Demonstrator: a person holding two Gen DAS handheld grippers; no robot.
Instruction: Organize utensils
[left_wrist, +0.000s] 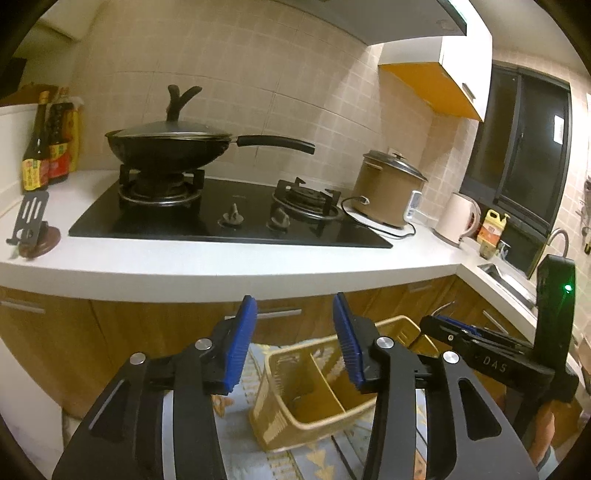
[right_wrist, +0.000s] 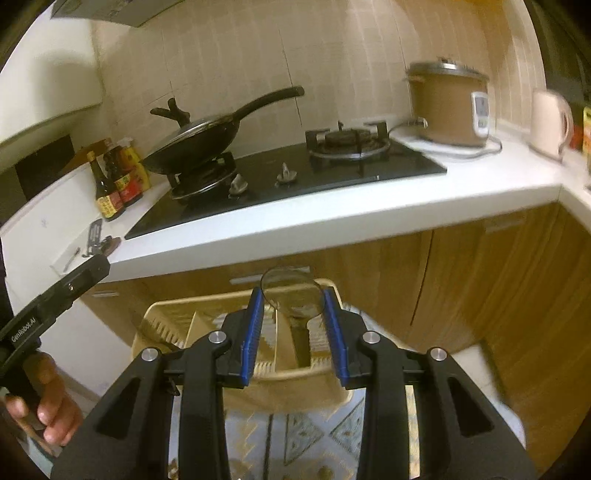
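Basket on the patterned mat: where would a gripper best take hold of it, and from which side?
Probably from above, on the top rim. The basket is open-topped, with thin upright slatted walls and a thin divider across the middle. One finger could go inside and one outside a wall, or one either side of the divider. Its broad sides look too wide to span.
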